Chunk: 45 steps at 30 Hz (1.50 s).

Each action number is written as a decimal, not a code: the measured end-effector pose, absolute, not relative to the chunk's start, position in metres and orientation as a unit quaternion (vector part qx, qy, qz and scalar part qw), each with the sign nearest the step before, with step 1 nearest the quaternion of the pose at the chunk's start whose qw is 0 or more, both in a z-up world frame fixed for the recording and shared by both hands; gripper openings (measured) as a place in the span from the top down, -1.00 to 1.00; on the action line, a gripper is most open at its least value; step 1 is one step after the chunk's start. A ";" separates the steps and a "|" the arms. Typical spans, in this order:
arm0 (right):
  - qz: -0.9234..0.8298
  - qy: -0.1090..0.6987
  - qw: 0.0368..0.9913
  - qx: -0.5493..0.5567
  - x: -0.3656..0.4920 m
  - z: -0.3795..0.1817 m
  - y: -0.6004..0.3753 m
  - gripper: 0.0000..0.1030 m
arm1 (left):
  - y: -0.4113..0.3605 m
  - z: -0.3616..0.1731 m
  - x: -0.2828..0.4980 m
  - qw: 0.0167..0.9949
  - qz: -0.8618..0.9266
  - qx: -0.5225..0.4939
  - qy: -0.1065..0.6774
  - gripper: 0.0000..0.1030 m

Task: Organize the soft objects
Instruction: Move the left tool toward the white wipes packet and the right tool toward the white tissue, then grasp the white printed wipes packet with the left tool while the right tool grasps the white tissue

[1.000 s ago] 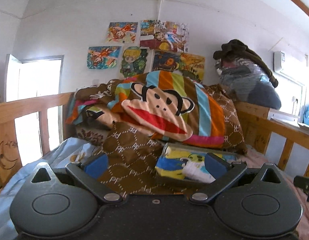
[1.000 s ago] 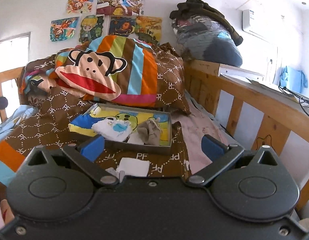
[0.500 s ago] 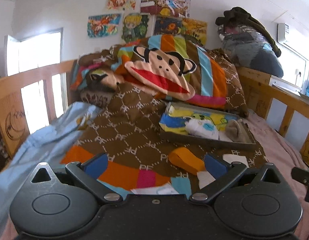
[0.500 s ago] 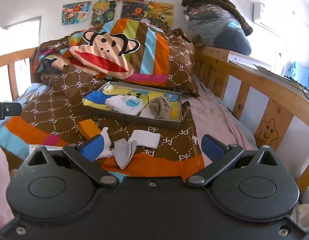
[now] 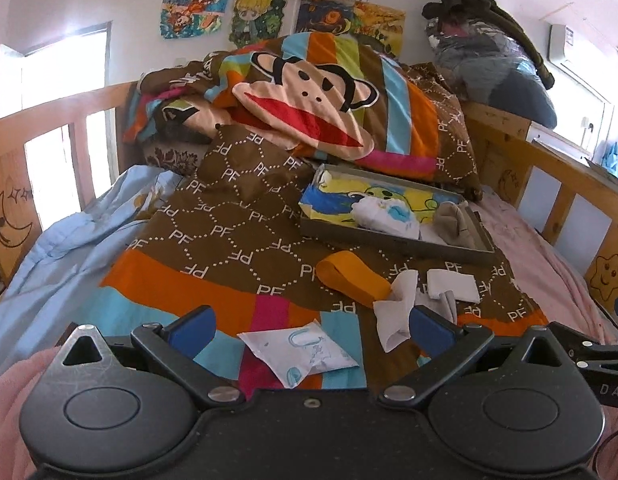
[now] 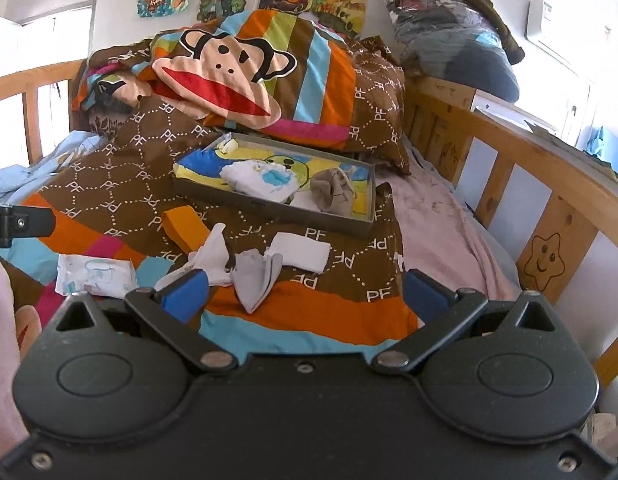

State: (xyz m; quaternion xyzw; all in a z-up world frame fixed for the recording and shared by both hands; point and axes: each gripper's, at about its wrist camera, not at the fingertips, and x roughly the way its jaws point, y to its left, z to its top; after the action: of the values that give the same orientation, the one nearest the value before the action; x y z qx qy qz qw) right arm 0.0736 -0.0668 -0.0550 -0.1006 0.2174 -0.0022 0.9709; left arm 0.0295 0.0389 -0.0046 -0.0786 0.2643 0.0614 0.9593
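A shallow grey box (image 5: 393,238) (image 6: 277,210) lies on the bed quilt and holds a white-and-blue cloth (image 5: 387,216) (image 6: 265,180) and a beige sock (image 5: 453,220) (image 6: 335,190). In front of it on the quilt lie an orange sock (image 5: 351,276) (image 6: 185,224), a folded white cloth (image 5: 453,286) (image 6: 301,254), a grey sock (image 6: 255,276), a white sock (image 5: 395,312) (image 6: 213,256) and a white-and-blue cloth (image 5: 297,354) (image 6: 95,276). My left gripper (image 5: 309,330) is open and empty above the white-and-blue cloth. My right gripper (image 6: 305,288) is open and empty above the grey sock.
A striped monkey-face quilt (image 5: 309,96) is piled at the head of the bed. Wooden rails (image 6: 549,200) (image 5: 13,160) run along both sides. A light blue sheet (image 5: 65,248) lies at the left, a pink sheet (image 6: 441,216) at the right. A bundle of clothes (image 6: 453,32) sits on the headboard corner.
Both grippers have pulled back and tilted down, so the loose socks and cloths in front of the box have come into view. Both stay open.
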 end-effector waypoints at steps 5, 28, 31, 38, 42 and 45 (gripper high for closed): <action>-0.002 0.223 0.970 -0.099 0.074 -0.055 -0.067 -0.99 | 0.037 -0.005 0.031 0.956 0.068 -0.073 0.275 -0.99; 0.070 0.244 0.962 -0.104 0.141 -0.047 -0.049 -0.99 | 0.068 -0.041 0.083 0.916 0.072 -0.183 0.349 -0.98; 0.078 0.245 0.962 -0.091 0.154 -0.043 -0.047 -0.99 | 0.069 -0.046 0.090 0.916 0.080 -0.183 0.348 -0.98; 0.092 0.254 0.959 -0.091 0.187 -0.049 -0.040 -0.99 | 0.071 -0.055 0.104 0.909 0.095 -0.172 0.367 -0.98; 0.097 0.263 0.955 -0.101 0.206 -0.065 -0.041 -0.99 | 0.070 -0.061 0.116 0.909 0.087 -0.160 0.375 -0.98; 0.110 0.268 0.952 -0.098 0.214 -0.076 -0.045 -0.99 | 0.073 -0.069 0.128 0.900 0.085 -0.164 0.394 -0.94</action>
State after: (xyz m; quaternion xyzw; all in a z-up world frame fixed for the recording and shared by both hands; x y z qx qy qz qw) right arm 0.2143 -0.0446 -0.0761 -0.0976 0.2677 0.1105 0.9522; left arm 0.1277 0.0731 -0.0693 -0.1637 0.3940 0.0851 0.9004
